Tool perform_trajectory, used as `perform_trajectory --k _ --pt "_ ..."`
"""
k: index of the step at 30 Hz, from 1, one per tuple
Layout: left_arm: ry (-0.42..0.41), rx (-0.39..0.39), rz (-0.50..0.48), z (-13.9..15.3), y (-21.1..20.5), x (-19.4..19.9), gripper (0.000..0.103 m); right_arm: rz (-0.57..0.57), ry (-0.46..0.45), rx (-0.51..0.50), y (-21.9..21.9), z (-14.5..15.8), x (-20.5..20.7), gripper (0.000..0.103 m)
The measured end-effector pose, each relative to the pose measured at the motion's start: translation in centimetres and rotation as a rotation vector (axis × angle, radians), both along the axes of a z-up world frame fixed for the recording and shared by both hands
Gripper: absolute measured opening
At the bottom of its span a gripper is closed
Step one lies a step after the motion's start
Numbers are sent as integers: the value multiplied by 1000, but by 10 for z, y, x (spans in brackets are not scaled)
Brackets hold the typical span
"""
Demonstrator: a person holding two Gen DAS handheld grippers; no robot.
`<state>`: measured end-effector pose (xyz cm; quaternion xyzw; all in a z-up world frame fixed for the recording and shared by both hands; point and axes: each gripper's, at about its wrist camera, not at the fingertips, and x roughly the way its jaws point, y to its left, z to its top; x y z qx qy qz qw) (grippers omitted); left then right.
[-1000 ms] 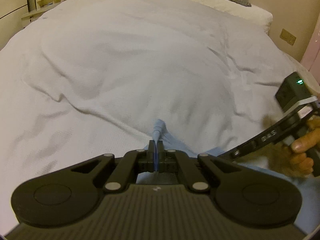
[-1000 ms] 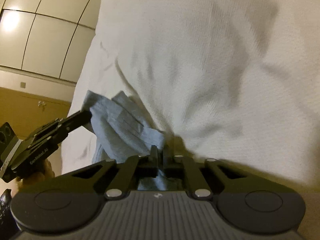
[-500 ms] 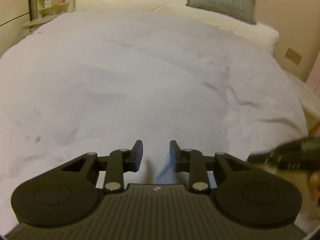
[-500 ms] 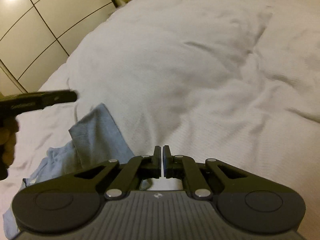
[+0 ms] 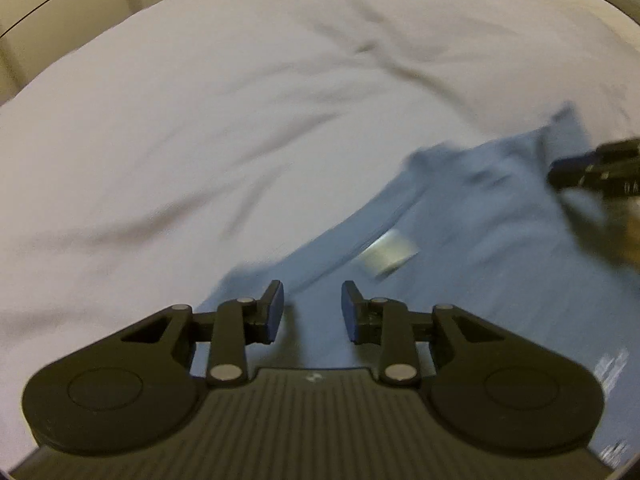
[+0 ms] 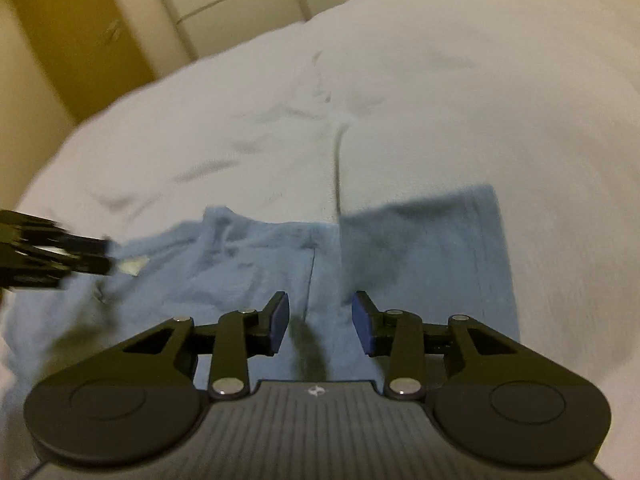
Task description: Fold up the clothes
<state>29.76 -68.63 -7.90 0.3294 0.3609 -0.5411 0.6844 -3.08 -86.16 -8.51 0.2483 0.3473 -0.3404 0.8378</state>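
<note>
- The left claw (image 5: 312, 312) stands open, its two fingers wide apart and holding nothing.
- The right claw (image 6: 320, 322) is open too, and nothing is between its fingers.
- The light blue garment (image 6: 420, 264) lies spread on the white bed cover (image 6: 440, 92), directly under and ahead of the right claw.
- In the left wrist view the garment (image 5: 480, 240) stretches ahead and to the right of the left claw, with a small pale label (image 5: 390, 256) on it.
- Both views are blurred.
</note>
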Motion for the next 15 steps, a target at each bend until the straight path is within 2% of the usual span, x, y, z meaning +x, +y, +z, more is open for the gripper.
perform_trajectory --k 2,4,7,11,15 --pt "-6 3 68 -2 26 22 26 24 44 -35 -8 -4 10 33" --pt "-11 4 133 -4 50 43 26 49 88 -69 -16 -8 19 23" --pt "-22 3 205 -6 83 67 27 67 151 -129 -17 -7 28 23" --pt "-27 -6 280 -4 120 89 33 52 170 -187 14 9 34 35" --pt "-34 -3 339 -4 152 105 33 136 194 -116 38 -7 51 46"
